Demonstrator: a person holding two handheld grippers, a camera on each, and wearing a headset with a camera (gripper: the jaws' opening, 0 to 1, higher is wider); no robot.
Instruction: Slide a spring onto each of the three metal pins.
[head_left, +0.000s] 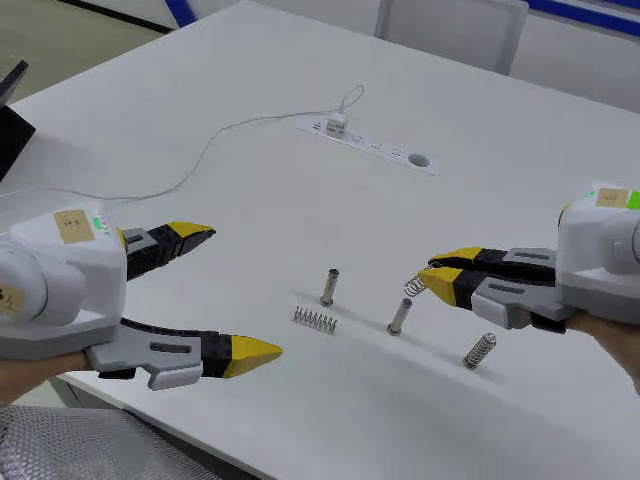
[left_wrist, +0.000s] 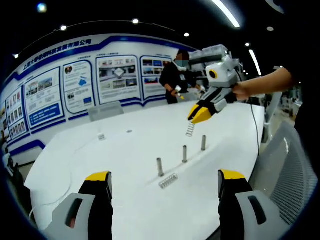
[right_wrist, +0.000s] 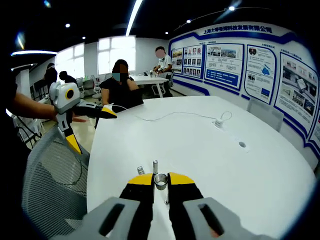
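Observation:
Two bare metal pins stand on the white table (head_left: 250, 200), one (head_left: 329, 286) nearer my left side and one (head_left: 399, 316) in the middle. Further right a coiled spring (head_left: 480, 350) stands tilted, apparently around the third pin. A loose spring (head_left: 314, 319) lies flat by the first pin. My right gripper (head_left: 432, 271) is shut on another spring (head_left: 414, 286), held just above and right of the middle pin; that spring (right_wrist: 160, 179) sits between its yellow tips. My left gripper (head_left: 228, 292) hovers wide open left of the pins, holding nothing. In the left gripper view the pins (left_wrist: 184, 153) line up ahead.
A white power strip (head_left: 368, 146) with a plugged cable (head_left: 210, 150) lies beyond the pins. A chair back (head_left: 450, 30) stands at the far edge of the table. A grey mesh chair (right_wrist: 55, 175) is at the near edge. People stand in the background.

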